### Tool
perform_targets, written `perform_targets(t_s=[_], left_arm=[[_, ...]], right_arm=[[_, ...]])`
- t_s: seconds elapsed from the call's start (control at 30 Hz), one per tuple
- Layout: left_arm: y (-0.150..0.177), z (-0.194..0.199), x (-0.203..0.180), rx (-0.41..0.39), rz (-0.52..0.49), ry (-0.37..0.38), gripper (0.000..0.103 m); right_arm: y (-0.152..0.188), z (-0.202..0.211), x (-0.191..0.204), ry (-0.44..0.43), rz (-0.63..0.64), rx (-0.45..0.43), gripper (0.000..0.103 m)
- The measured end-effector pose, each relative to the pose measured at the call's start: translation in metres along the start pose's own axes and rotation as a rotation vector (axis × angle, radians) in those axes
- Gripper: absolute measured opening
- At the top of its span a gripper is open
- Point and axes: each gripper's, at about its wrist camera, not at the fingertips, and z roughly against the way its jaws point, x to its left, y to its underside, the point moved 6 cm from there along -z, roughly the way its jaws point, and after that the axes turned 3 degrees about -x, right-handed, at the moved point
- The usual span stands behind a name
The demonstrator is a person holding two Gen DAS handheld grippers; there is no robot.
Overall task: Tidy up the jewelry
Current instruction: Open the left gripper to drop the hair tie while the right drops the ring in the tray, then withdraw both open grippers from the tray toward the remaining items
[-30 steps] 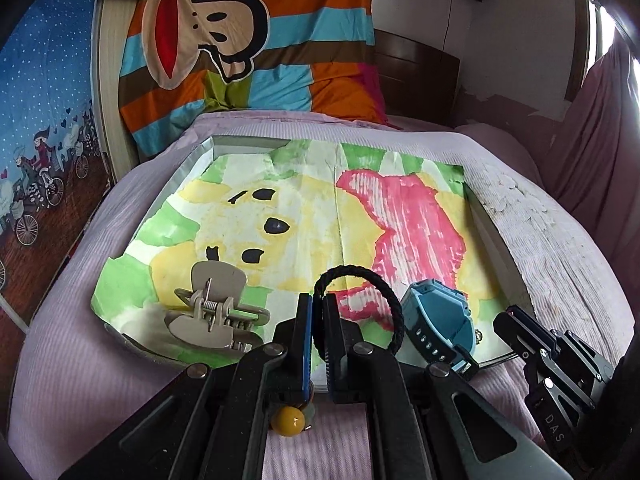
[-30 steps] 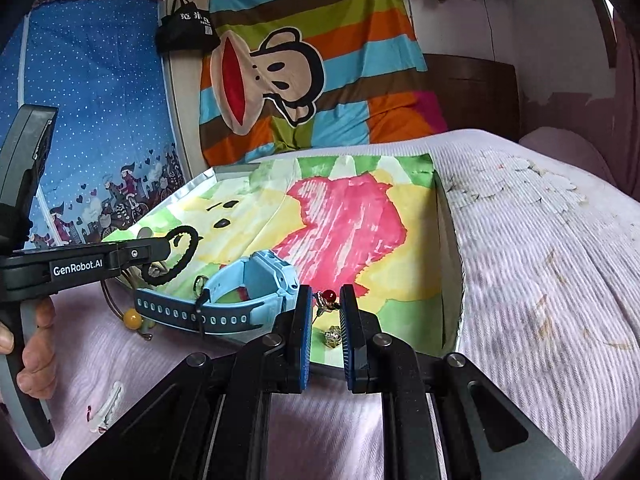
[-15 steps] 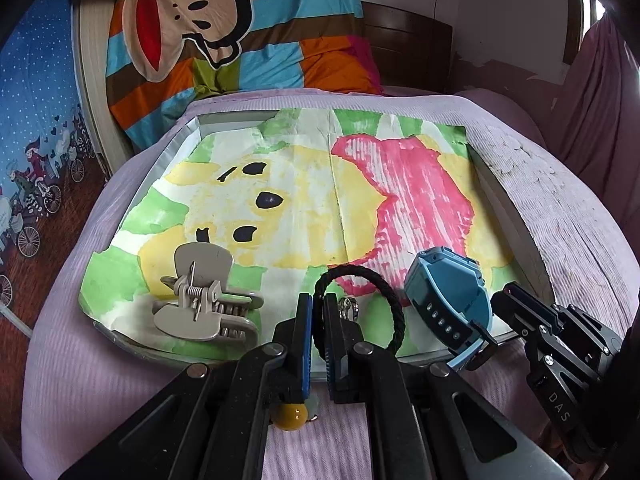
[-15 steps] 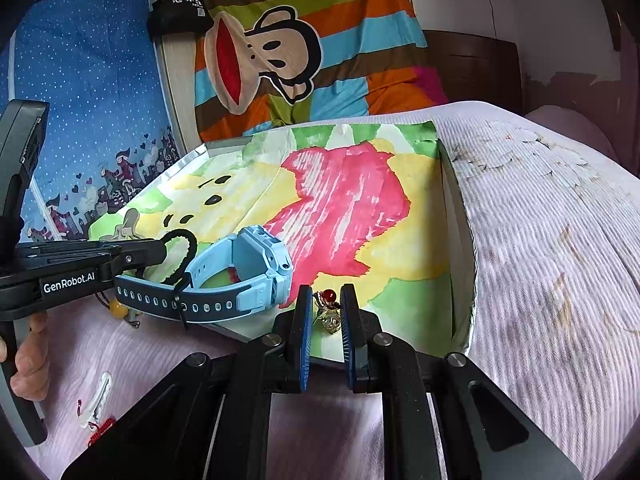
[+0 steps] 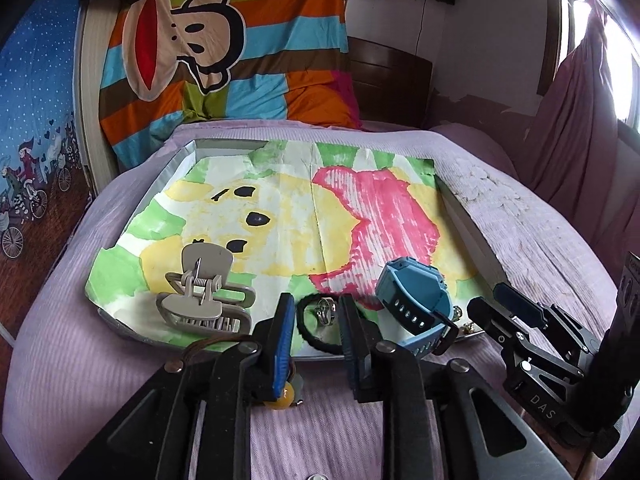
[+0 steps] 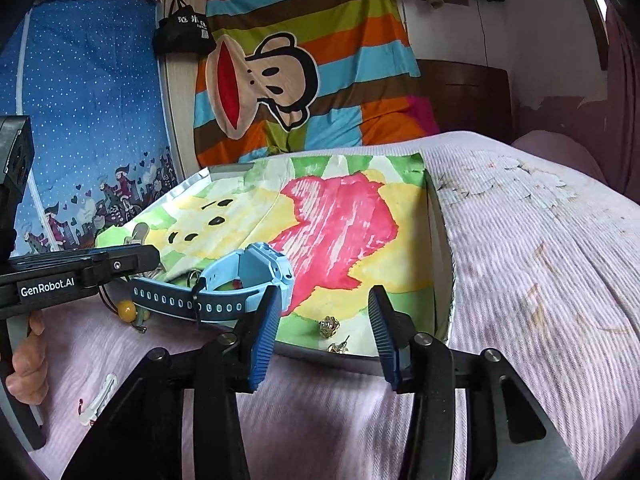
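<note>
Several trinkets in tray

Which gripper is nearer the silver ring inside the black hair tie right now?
Left. The left gripper has just opened, and the silver ring lies on the tray between its fingers. The right gripper sits beyond the blue watch, over small gold pieces.

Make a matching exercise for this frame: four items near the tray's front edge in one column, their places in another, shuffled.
Items:
1. grey plastic claw hair clip
2. black braided hair tie
3. light blue smartwatch
4. small gold earrings

Places:
A. between the open right tool's fingers
B. on the tray's left part
C. around a small silver ring
D. right of the hair tie

Pairs: 1-B, 2-C, 3-D, 4-A
</note>
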Motion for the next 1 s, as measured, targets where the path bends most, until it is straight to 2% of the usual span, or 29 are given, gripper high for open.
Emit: perform_targets(t_s=[0.1,0.13,0.17,0.3,0.33,0.4,0.47,0.5,0.57,1.0], left_arm=[[0.0,0.013,0.002,-0.047,0.015,0.006,0.046],[0.0,0.018,0.003,-0.07,0.017,0.003,0.057],[-0.001,0.024,0.004,-0.096,0.018,-0.002,0.062],[-0.001,0.043,0.009,-0.147,0.015,-0.016,0.074],[-0.001,0.049,0.011,-0.164,0.017,-0.022,0.08],[0.0,0.059,0.015,-0.198,0.017,-0.036,0.089],[0.003,0.069,0.019,-0.222,0.016,-0.049,0.097],[0.005,0.074,0.021,-0.233,0.017,-0.054,0.098],[0.008,0.082,0.026,-0.251,0.027,-0.064,0.103],[0.031,0.128,0.043,-0.325,0.03,-0.106,0.103]], right_arm=[[-0.006,0.015,0.0,0.013,0.002,-0.063,0.054],[-0.007,0.02,0.0,0.018,0.002,-0.085,0.056],[-0.009,0.026,0.0,0.018,0.004,-0.108,0.06],[-0.014,0.05,0.006,0.013,0.006,-0.188,0.076],[-0.015,0.055,0.007,0.009,0.0,-0.206,0.079],[-0.017,0.065,0.008,0.001,-0.016,-0.235,0.092],[-0.017,0.076,0.011,-0.016,-0.027,-0.264,0.097],[-0.017,0.079,0.013,-0.017,-0.034,-0.273,0.101],[-0.017,0.087,0.015,-0.02,-0.045,-0.292,0.102],[-0.006,0.134,0.047,-0.052,-0.001,-0.322,0.102]])
